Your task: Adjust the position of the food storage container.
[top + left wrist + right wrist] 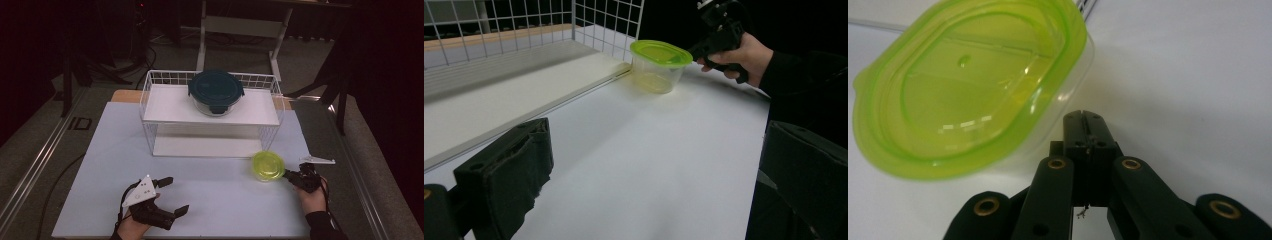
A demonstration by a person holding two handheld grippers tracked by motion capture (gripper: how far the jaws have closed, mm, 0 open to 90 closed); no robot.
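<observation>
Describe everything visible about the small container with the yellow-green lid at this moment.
The small round clear plastic container with a translucent yellow-green lid stands upright on the white table top, just outside the front right corner of the white wire rack. Its snap-on lid is closed, with a raised rim, and the tub looks empty. The right gripper, jaws shut together, has its tips at the container's side under the lid rim; whether they touch it I cannot tell.

Room: dim, dark at the edges.
Table (pixel 200 185): lit from above, soft shadows.
Right claw (pixel 1087 120) close-up: blurred, glare on lid.
</observation>
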